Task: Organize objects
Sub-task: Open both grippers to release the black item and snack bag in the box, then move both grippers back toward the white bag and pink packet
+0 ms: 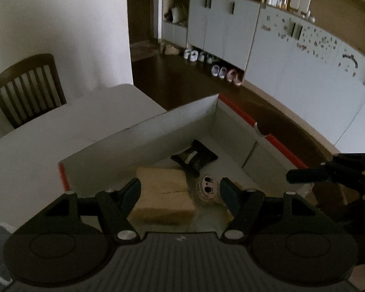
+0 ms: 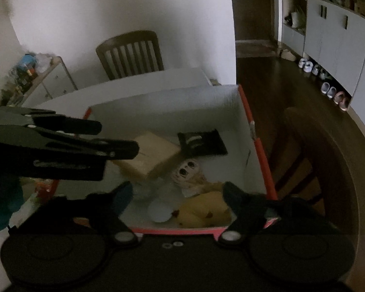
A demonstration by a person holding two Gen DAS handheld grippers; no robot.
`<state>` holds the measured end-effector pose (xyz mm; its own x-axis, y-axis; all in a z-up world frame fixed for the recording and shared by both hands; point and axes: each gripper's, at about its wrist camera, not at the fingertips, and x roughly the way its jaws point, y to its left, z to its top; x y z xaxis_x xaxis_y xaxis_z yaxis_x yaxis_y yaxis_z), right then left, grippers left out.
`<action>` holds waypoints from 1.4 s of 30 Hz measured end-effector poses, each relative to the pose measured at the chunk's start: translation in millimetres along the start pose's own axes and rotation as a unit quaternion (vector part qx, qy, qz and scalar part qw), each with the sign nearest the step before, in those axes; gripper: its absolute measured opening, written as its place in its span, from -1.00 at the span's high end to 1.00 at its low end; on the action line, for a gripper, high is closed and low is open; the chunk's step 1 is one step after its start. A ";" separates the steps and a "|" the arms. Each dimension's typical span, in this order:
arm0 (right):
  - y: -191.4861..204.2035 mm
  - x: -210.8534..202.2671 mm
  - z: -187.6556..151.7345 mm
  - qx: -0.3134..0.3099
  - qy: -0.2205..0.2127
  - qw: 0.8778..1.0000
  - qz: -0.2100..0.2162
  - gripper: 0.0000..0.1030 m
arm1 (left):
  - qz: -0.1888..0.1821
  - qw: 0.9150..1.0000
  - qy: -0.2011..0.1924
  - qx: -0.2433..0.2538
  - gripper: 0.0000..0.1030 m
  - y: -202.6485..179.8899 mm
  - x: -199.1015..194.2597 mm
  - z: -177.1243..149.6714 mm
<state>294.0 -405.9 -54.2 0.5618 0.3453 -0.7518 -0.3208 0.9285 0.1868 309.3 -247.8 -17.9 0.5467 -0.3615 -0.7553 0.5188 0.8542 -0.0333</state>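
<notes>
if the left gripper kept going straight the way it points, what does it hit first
Probably the tan box lying in the carton: it sits between the open left gripper fingers, with the doll's face just to the right. Depth is unclear.

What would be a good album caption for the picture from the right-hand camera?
Two open grippers above a red-edged box holding a tan block, doll, black pouch and yellow toy.

A home — shoes (image 1: 221, 71) under hallway cabinets (image 1: 221, 22).
</notes>
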 end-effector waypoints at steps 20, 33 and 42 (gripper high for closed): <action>97.4 -47.2 -24.7 -0.006 -0.061 0.998 -0.009 -0.99 | -0.008 0.998 -0.051 -0.043 -0.66 85.2 -99.0 -61.9; 177.6 -38.8 -44.6 0.000 -0.068 0.998 0.007 -0.99 | 0.018 0.996 -0.077 -0.035 -1.00 162.2 -135.9 -105.3; 229.7 -8.7 -48.5 -0.010 -0.026 1.000 0.012 -0.99 | 0.026 0.996 -0.073 -0.048 -1.00 216.2 -134.4 -125.9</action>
<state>178.4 -202.2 -35.4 0.5920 0.3740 -0.7139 -0.3492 0.9174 0.1911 265.3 32.5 -6.0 0.6640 -0.3605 -0.6550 0.4261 0.9024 -0.0647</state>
